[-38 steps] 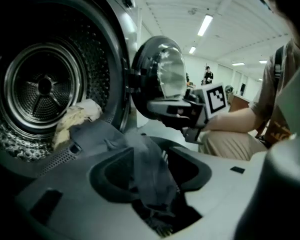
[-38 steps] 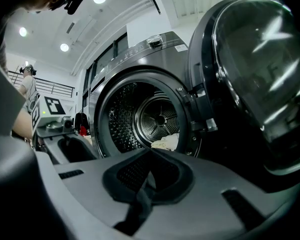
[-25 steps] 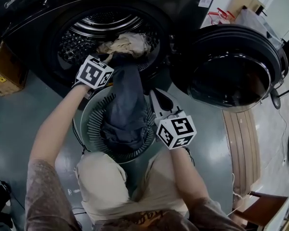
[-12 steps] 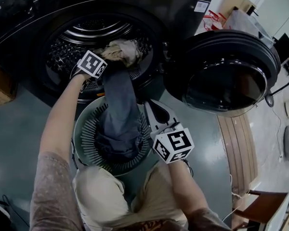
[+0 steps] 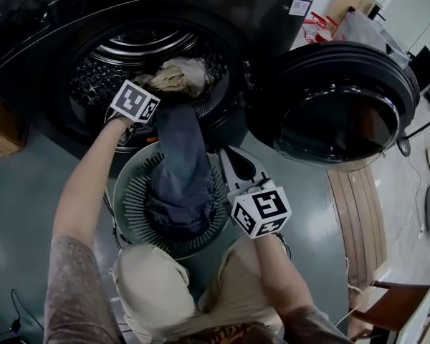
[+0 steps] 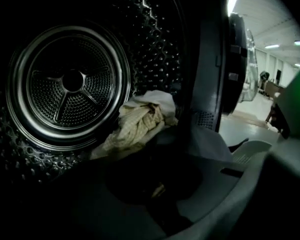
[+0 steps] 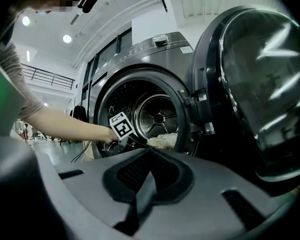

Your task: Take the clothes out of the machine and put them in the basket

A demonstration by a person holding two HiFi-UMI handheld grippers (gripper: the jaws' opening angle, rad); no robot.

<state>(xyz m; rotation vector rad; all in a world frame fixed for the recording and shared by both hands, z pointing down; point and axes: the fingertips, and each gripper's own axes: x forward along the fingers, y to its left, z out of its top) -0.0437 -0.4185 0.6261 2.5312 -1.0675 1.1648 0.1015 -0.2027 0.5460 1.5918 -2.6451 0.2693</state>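
Noting risks: machine (image 5: 222,20) stood open, basket (image 5: 129,192) below its mouth. Dark garment (image 5: 179,170) draped from drum (image 5: 150,45) lip into basket; beige cloth (image 5: 179,74) lay in drum. The left tongs (image 5: 156,112) had just closed, apparently nipping garment's top. A thin nip could slip, or drag cloth onto floor (image 5: 29,185). The right tongs (image 7: 147,156) were shut, empty. Left pinch too dark to confirm.

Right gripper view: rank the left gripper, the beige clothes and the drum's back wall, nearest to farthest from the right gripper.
1. left gripper, at the drum mouth, left.
2. beige clothes, lying inside the drum.
3. drum's back wall, deepest, centre.
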